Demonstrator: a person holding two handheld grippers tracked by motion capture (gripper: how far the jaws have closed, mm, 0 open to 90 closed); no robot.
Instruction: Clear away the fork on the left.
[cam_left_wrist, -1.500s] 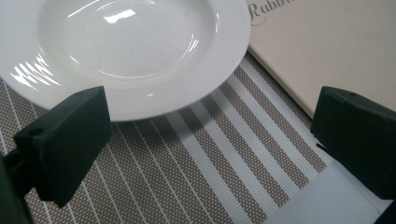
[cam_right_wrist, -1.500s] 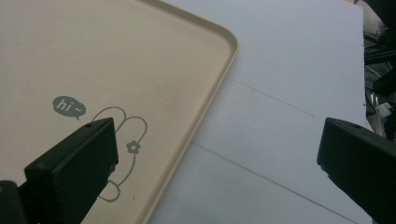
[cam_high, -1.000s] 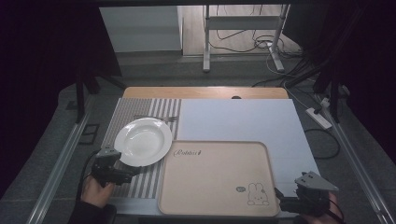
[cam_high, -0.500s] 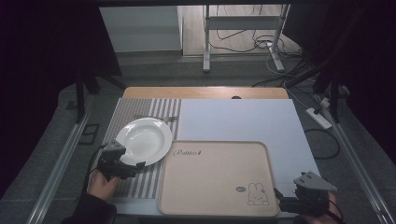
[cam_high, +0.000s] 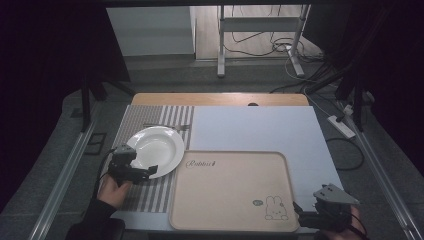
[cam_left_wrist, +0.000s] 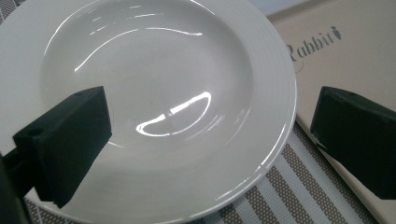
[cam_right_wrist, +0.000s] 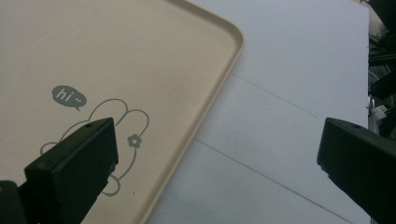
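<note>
Left gripper (cam_high: 150, 170), jaws apart, straddles the white plate's (cam_high: 155, 150) lower rim at frame left; tray (cam_high: 230, 192) lies right.

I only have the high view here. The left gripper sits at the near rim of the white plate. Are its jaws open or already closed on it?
Observer: Open. In the left gripper view the left gripper has its jaws spread wide, the plate lying between and beyond them, nothing clamped.
Operator: Anything on the plate?
Observer: No, its bowl is bare, only light reflections.
Operator: And the right gripper?
Observer: The right gripper is open too, one jaw over the rabbit drawing on the beige tray, the other over the white table sheet.
</note>
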